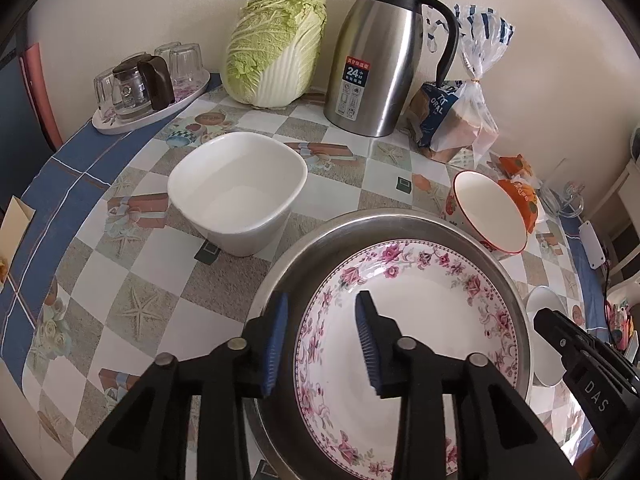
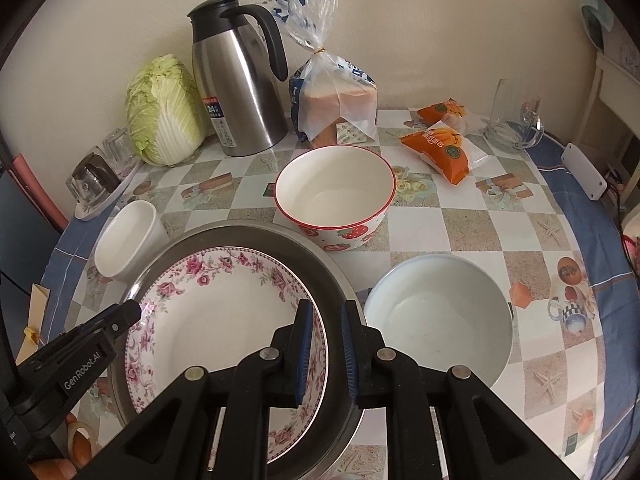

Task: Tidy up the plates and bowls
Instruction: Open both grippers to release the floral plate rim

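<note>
A flowered plate (image 1: 404,344) lies inside a steel pan (image 1: 304,256) at the table's six o'clock edge. The left gripper (image 1: 320,344) stands apart, touching neither; the right gripper (image 2: 326,354), nearly together, straddles both rims at three o'clock without clearly pressing. The plate looks stiff, slippery and breakable, best pinched at its rim.

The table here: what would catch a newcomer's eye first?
Probably the floral plate lying inside a steel pan at the front, with two black grippers reaching over it. Around it stand three empty bowls: a square white one to the left, a strawberry one behind, a round white one to the right. At the back a cabbage leans on the wall beside a steel jug.
</note>
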Motion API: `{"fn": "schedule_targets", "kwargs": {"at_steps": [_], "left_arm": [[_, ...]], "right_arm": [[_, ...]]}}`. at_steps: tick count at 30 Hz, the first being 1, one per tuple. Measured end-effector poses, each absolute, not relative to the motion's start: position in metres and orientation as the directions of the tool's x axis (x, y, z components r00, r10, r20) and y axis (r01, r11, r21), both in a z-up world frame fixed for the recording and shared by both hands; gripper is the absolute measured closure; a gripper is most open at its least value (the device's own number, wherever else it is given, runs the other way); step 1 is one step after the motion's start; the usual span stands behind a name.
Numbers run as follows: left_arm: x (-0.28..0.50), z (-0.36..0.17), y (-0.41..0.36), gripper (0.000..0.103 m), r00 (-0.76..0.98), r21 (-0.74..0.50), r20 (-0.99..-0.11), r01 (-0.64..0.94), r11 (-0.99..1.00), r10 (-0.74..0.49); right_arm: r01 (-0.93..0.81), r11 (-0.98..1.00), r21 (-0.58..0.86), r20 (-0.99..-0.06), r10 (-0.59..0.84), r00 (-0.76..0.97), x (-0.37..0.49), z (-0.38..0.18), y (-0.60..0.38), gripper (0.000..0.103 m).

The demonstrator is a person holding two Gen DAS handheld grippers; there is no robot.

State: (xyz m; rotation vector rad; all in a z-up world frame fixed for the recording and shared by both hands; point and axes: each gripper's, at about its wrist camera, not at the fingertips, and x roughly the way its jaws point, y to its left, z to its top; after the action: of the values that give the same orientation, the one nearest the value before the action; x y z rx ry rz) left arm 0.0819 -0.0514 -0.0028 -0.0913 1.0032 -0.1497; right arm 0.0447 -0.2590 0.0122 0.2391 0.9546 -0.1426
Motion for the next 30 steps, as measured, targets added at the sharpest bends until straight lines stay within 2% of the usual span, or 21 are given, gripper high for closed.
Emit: {"fn": "schedule_targets", "kwargs": {"at_steps": [2,5,7,9,11,13,15,19,20,24,30], "left_arm": [[0.082,-0.001,-0.05,0.059,0.533,-0.144,-0.831,0.075,0.987,-0.162],[0.081,0.001,-0.048,0.05,0.537,-0.139,-0.83,0.061,0.988,-0.15],[0.081,0.002,-0.047,0.045,0.536,-0.129,-0.834,0.05,0.99,-0.136],[0.08,0.002,-0.046,0.039,0.534,-0.109,-0.838,0.036,0.993,-0.111],[0.08,0.002,-0.044,0.037,0.531,-0.102,-0.841,0.025,0.995,-0.099],[0.08,0.002,-0.042,0.032,0.528,-0.1,-0.844,0.014,0.995,-0.092],[0.08,0.001,-0.04,0.024,0.525,-0.091,-0.848,0.0,0.996,-0.078],[0.079,0.001,-0.034,0.014,0.515,-0.079,-0.855,-0.028,0.996,-0.054],[0.079,0.0,-0.033,0.007,0.511,-0.077,-0.858,-0.036,0.996,-0.048],[0.077,-0.001,-0.027,0.006,0.509,-0.079,-0.86,-0.06,0.995,-0.038],[0.076,-0.002,-0.025,0.005,0.497,-0.048,-0.868,-0.076,0.996,-0.004]], "right_arm": [[0.222,0.967,0.124,-0.822,-0.025,0.569,0.044,0.013,-0.258,0.086],[0.219,0.97,0.108,-0.825,-0.035,0.564,0.044,0.014,-0.256,0.082],[0.22,0.971,0.095,-0.826,-0.047,0.561,0.044,0.015,-0.256,0.074],[0.22,0.972,0.083,-0.825,-0.057,0.562,0.043,0.016,-0.255,0.055],[0.218,0.973,0.075,-0.824,-0.063,0.564,0.042,0.017,-0.254,0.047],[0.216,0.974,0.065,-0.823,-0.07,0.563,0.041,0.018,-0.254,0.044],[0.215,0.975,0.053,-0.823,-0.08,0.562,0.042,0.018,-0.253,0.037],[0.211,0.977,0.043,-0.822,-0.085,0.563,0.041,0.019,-0.252,0.027],[0.21,0.977,0.041,-0.823,-0.086,0.562,0.04,0.019,-0.252,0.021],[0.203,0.978,0.037,-0.821,-0.086,0.565,0.038,0.02,-0.251,0.001],[0.199,0.979,0.039,-0.818,-0.083,0.569,0.036,0.02,-0.25,0.0]]}}
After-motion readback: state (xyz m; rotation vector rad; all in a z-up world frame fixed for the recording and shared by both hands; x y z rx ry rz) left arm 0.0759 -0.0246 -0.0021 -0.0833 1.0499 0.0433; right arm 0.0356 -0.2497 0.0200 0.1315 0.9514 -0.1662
